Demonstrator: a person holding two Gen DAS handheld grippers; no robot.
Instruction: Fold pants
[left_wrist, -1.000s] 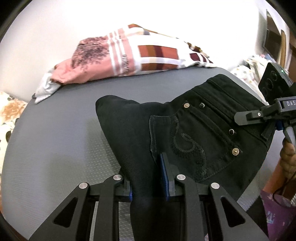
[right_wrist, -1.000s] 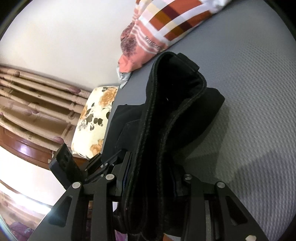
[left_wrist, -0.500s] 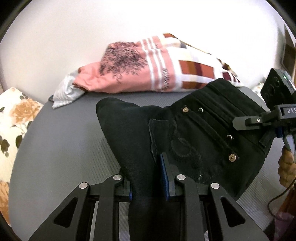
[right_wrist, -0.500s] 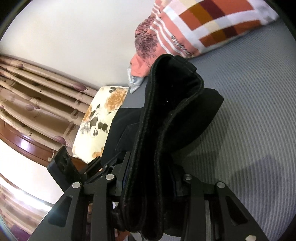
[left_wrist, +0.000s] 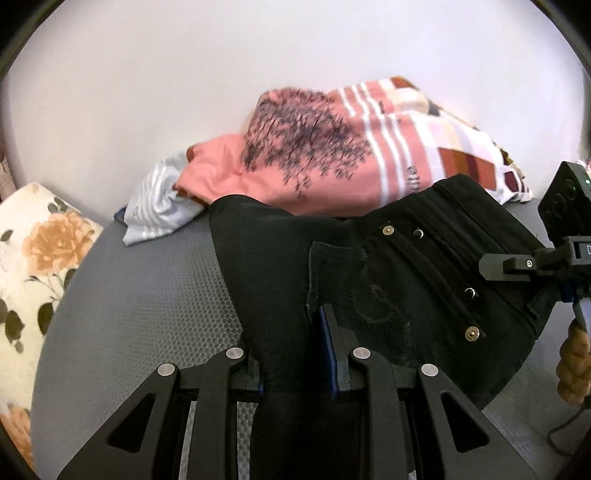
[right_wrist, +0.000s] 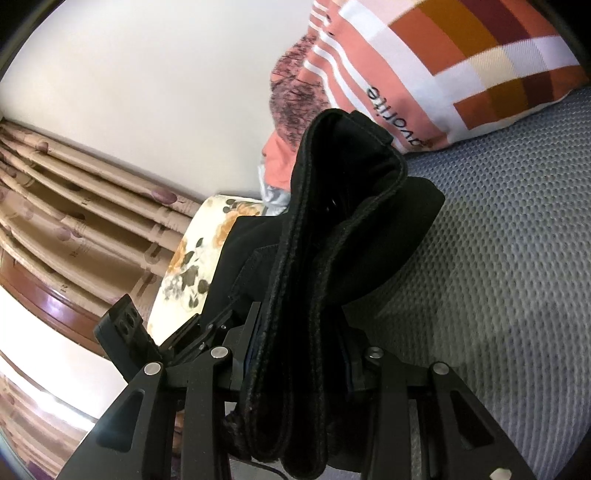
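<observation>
Black pants (left_wrist: 369, 266) with metal rivets and a stitched back pocket hang lifted above the grey bed (left_wrist: 140, 314), held between both grippers. My left gripper (left_wrist: 291, 354) is shut on a fold of the pants near the seat. My right gripper (right_wrist: 299, 350) is shut on the thick folded waistband (right_wrist: 332, 229), which stands up in front of its camera. The right gripper also shows at the right edge of the left wrist view (left_wrist: 532, 266), and the left gripper shows at lower left of the right wrist view (right_wrist: 207, 328).
A pink and striped pile of clothes and a checked pillow (left_wrist: 351, 155) lie at the back against the white wall. A floral pillow (left_wrist: 33, 258) lies at the left. Beige curtains (right_wrist: 74, 206) hang beyond the bed.
Both grippers have carried the pants farther toward the back of the bed; the pink pile and floral pillow look closer. The grips have not changed.
</observation>
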